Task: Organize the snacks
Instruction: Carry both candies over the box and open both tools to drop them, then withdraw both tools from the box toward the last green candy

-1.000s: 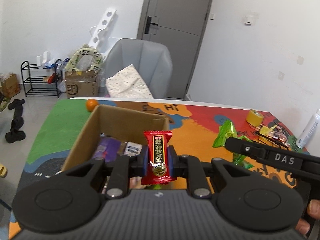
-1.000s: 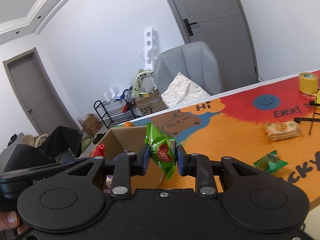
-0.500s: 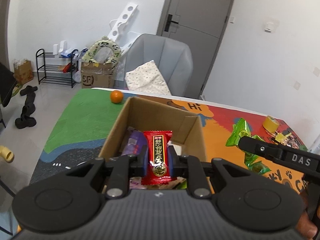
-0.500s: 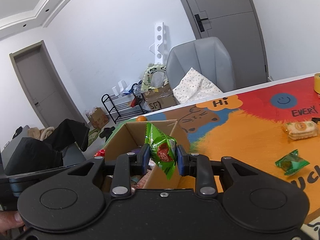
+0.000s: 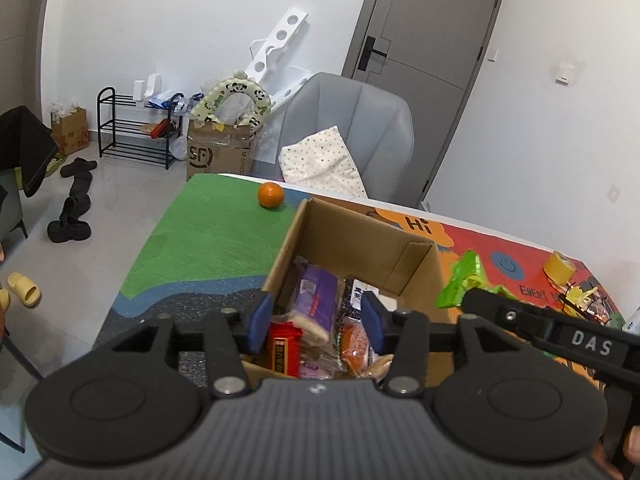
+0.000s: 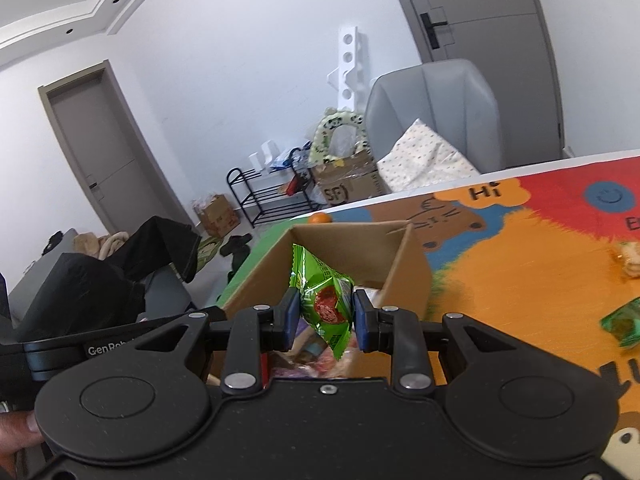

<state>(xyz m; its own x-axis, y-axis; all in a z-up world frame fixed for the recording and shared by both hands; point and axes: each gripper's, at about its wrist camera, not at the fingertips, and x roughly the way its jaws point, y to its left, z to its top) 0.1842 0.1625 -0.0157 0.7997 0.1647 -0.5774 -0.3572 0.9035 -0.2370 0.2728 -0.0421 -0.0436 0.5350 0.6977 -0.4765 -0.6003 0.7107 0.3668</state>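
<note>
Cardboard box (image 5: 352, 240) sits under both grippers. On the left, the left gripper (image 5: 316, 320) has just been opening; half a second ago it pinched the red packet (image 5: 283, 350), which now lies loose in the box among the other snacks, nothing between the parted jaws. That snack looks delivered. To its right, the right gripper (image 6: 325, 316) clamps the green packet (image 6: 324, 300) above the box, probably next to drop.
</note>
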